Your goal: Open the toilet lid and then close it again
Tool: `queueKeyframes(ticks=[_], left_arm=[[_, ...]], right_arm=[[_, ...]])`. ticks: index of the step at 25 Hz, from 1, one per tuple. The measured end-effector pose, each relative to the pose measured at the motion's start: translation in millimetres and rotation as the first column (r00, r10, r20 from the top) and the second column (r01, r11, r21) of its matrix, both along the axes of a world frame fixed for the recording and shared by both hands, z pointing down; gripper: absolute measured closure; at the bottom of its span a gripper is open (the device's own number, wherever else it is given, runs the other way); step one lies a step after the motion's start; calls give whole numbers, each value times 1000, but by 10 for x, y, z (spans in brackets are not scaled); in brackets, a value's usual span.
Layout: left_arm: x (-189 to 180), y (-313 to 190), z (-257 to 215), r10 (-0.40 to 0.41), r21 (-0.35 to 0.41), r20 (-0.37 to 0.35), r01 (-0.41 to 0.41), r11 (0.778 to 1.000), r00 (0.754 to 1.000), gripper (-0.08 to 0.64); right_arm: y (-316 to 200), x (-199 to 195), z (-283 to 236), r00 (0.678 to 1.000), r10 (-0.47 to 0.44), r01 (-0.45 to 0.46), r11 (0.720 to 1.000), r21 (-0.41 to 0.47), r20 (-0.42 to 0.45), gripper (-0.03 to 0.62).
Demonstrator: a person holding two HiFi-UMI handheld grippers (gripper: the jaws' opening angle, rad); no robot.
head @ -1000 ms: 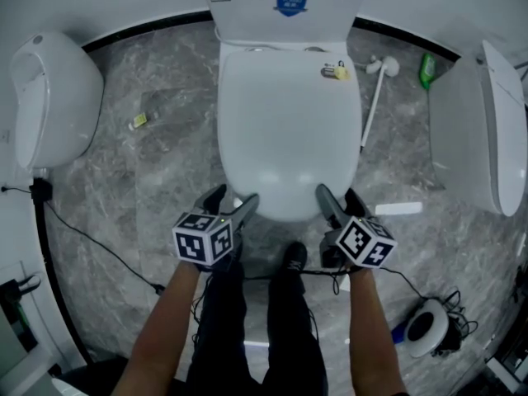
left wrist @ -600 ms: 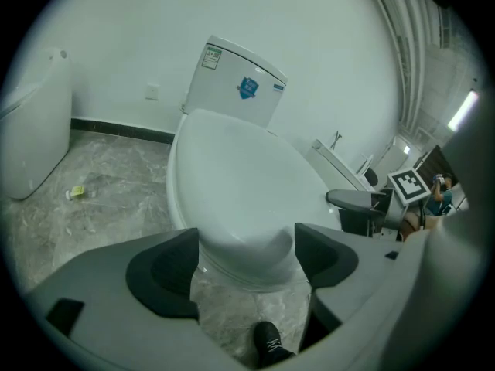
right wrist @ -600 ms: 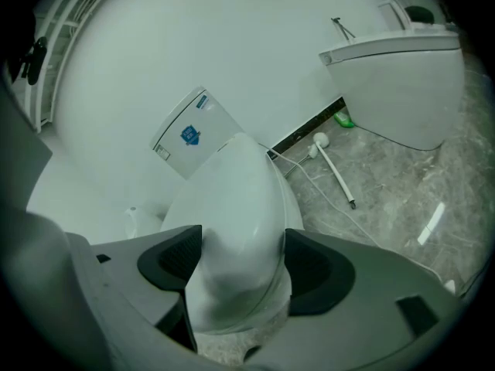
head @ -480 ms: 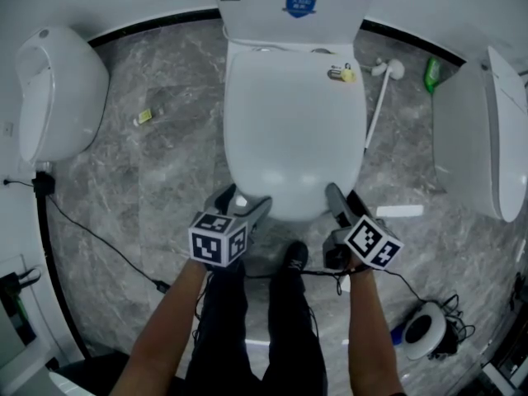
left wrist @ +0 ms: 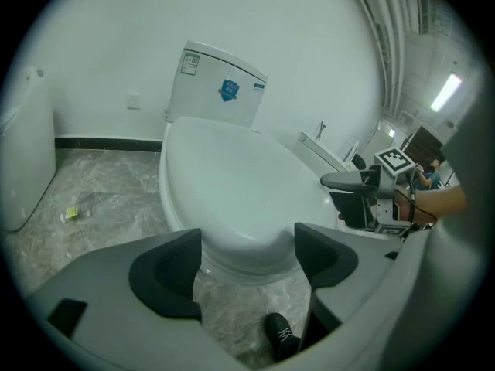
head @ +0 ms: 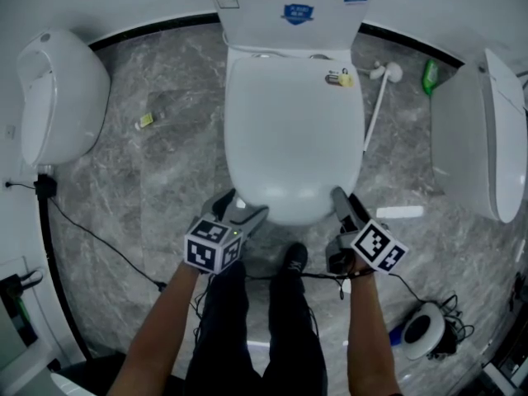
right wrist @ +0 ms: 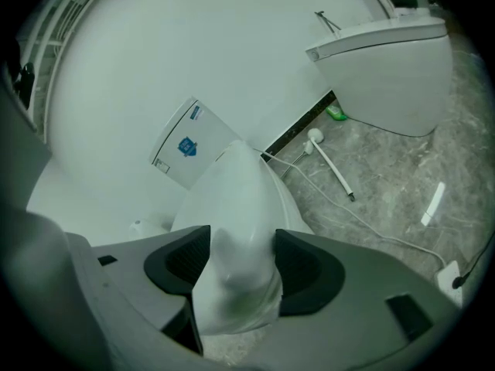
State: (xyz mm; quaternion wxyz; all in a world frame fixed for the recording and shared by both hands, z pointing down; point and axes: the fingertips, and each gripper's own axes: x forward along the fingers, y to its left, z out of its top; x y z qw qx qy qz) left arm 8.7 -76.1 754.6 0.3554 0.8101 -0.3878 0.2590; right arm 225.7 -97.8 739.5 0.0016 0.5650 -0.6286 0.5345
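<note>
The white toilet lid lies closed, below the tank. My left gripper is at the lid's front left; in the left gripper view the left gripper stands open, the lid's rounded front between its jaws without being pinched. My right gripper is at the front right edge. Its jaws have just been closing, and in the right gripper view the right gripper has both pads against the lid's rim.
White wall-hung fixtures stand at the left and the right. A toilet brush and a green bottle lie right of the toilet. A cable crosses the floor at left. The person's shoe is below the bowl.
The right gripper's jaws have narrowed onto the lid's front right edge. The left gripper has rolled a little and its jaws stand slightly wider; both hands stay at the lid's front.
</note>
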Motion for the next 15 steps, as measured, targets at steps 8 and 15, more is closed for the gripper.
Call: queueKeyframes(ticks=[8, 15], left_arm=[[-17, 45, -225, 108, 31, -6, -107, 994, 994, 190], [-98, 109, -357, 188, 52, 50, -190, 980, 981, 237]], right_arm=[[-14, 25, -220, 1000, 21, -22, 1000, 9, 23, 320], [-35, 77, -399, 999, 51, -51, 999, 8, 3, 321]])
